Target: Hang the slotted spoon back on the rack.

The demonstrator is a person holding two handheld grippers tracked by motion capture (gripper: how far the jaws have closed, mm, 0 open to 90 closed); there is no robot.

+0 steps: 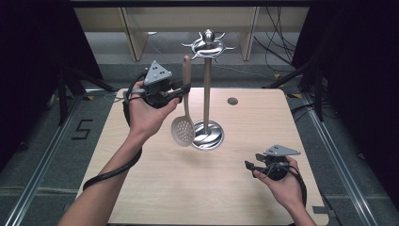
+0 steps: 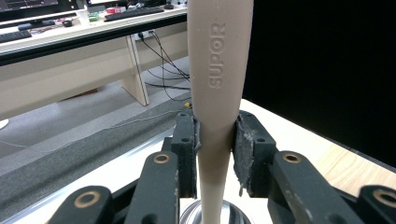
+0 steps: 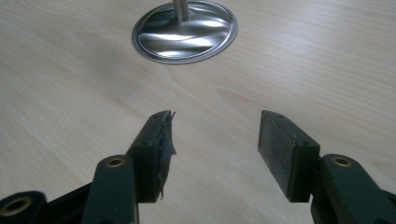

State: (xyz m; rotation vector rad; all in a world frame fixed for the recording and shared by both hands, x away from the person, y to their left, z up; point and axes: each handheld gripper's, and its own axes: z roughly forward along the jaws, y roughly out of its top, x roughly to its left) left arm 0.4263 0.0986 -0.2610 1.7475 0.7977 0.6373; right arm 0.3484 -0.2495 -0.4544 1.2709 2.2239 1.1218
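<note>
Hanging the slotted spoon [image 1: 183,127] on the metal rack [image 1: 207,44] is the step judged in hand. Spoon is held upright above the table's [image 1: 155,188] middle, just left of the rack pole, left gripper [image 1: 181,89] clamped on its handle. Handle top should be raised to a hook, grip kept firm. Right gripper [image 3: 212,140] jaws stand apart, empty, near the right edge.

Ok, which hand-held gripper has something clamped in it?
The left hand-held gripper: it grips the beige slotted spoon by its handle; the right hand-held gripper is open, empty.
</note>
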